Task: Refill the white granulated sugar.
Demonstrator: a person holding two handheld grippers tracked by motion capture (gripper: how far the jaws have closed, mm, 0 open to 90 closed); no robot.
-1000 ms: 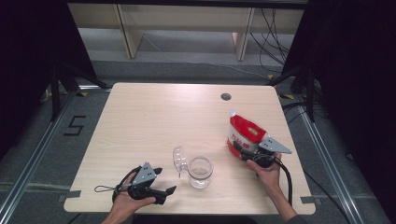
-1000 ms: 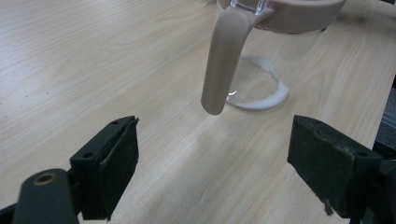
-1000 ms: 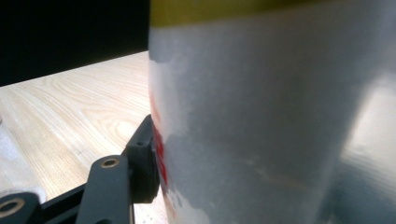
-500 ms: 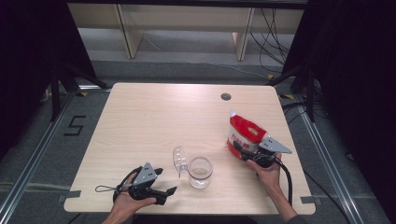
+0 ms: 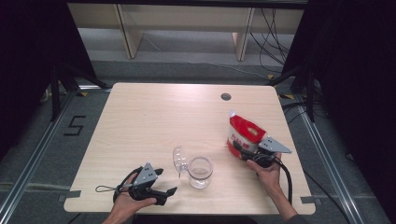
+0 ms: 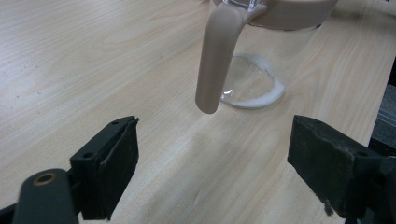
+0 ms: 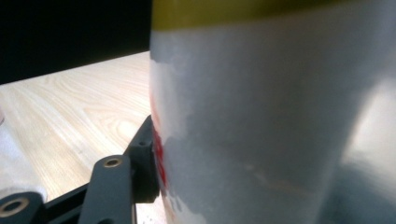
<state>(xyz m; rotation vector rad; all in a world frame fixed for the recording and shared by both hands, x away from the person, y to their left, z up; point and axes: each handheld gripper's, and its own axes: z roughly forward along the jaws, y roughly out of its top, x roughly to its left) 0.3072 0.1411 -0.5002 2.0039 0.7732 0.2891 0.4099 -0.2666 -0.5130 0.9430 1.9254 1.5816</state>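
My right gripper (image 5: 243,150) clamps the red pouch (image 5: 243,133) near the table's (image 5: 154,116) right edge; my left gripper (image 5: 166,182) gapes beside the glass jug (image 5: 200,171), bare wood beyond.

- We see a table (image 5: 154,121) of pale wood grain, smooth and matt.
- We see a jug (image 5: 200,171) of clear, glossy glass or plastic; its handle (image 6: 215,56) is smooth, matt beige plastic.
- We see a pouch (image 5: 243,133) of glossy red and white film.
- We see jaw pads (image 6: 114,172) of matt black plastic, slightly rough.
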